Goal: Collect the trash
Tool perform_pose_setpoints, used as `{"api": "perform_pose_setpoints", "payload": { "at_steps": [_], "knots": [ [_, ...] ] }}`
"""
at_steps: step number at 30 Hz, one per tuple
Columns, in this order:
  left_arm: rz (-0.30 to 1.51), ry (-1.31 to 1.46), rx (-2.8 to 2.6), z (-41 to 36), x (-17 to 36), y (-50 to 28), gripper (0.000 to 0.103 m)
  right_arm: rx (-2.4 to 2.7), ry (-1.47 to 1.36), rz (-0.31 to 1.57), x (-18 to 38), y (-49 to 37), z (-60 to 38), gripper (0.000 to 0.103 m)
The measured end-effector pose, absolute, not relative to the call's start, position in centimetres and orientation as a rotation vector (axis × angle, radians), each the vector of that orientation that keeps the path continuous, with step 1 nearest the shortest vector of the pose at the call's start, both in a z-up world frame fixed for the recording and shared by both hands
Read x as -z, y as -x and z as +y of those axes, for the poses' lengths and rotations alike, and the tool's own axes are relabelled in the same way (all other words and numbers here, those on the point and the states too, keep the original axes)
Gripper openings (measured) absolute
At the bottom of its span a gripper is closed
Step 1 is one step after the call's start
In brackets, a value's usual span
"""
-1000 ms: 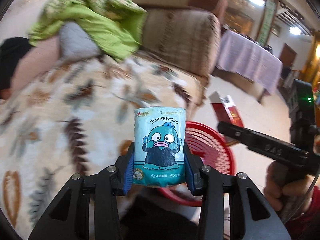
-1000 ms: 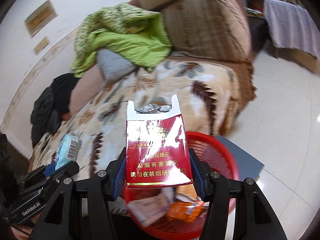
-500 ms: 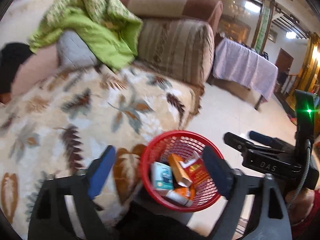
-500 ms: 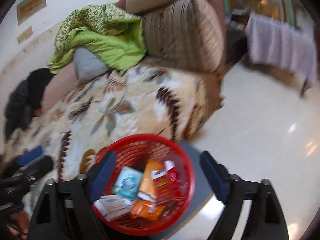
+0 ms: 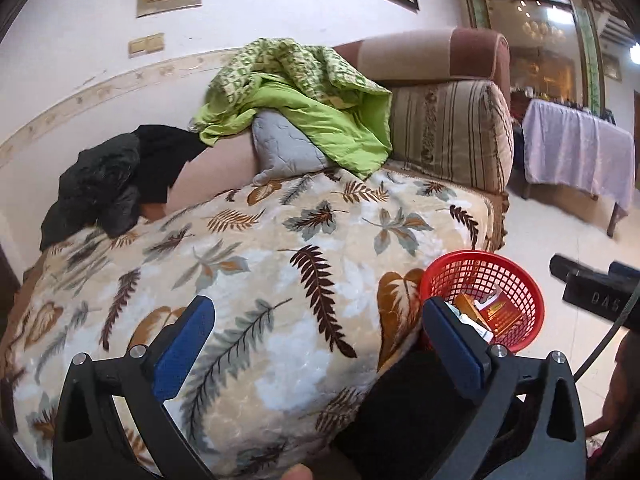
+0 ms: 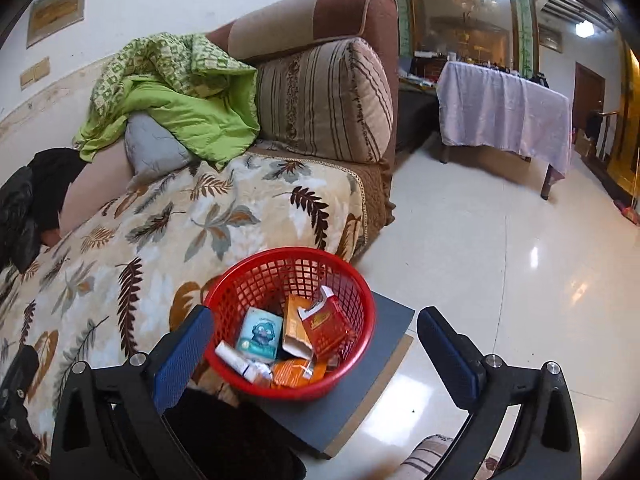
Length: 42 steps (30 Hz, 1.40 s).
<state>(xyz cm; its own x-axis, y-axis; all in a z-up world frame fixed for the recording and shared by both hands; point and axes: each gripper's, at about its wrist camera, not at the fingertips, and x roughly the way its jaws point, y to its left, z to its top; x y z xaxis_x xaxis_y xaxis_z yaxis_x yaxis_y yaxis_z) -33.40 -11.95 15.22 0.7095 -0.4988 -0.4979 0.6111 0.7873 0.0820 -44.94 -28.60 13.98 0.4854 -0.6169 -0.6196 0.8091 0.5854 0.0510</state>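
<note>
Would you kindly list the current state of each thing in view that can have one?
Left tongs: open, empty, jaws just opened.
Right tongs: open, empty, jaws just opened.
Red basket: upright on a grey board, holding trash.
Blue tissue pack: lying in the basket.
Red cigarette pack: in the basket, top torn open.
Green blanket: crumpled on the sofa.

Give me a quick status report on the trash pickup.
Left gripper and right gripper open, empty, jaws just opened. Tissue pack and red carton in red basket. Nothing in the way.
</note>
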Motion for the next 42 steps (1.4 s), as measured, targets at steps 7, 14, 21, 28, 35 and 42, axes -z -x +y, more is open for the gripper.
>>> {"api": "perform_pose_setpoints", "payload": {
  "at_steps": [7, 14, 21, 28, 35, 42],
  "knots": [
    [0.499, -0.212, 0.553, -10.6, -14.9, 33.6, 0.103, 0.889, -0.32, 0.601, -14.2, 45.2, -27.2, 0.103],
    [0.499, -0.201, 0.504, -10.0, -15.2, 33.2, 0.103, 0.872, -0.285, 0.584, -14.6, 44.9, -26.4, 0.103],
    [0.474, -0.312, 0.479, -11.2, -15.2, 34.2, 0.103, 0.872, -0.29, 0.569, -14.8, 45.0, -26.4, 0.103],
    [0.454, -0.315, 0.503, -11.2, -16.5, 35.5, 0.103, 0.872, -0.302, 0.541, -15.6, 45.6, -26.3, 0.103],
    [0.453, -0.292, 0.479, -10.4, -17.7, 35.4, 0.103, 0.86, -0.289, 0.534, -15.9, 45.0, -25.6, 0.103],
    [0.491, -0.31, 0.451, -10.1, -16.7, 33.6, 0.103, 0.854, -0.282, 0.566, -15.3, 42.5, -25.6, 0.103]
  ]
}}
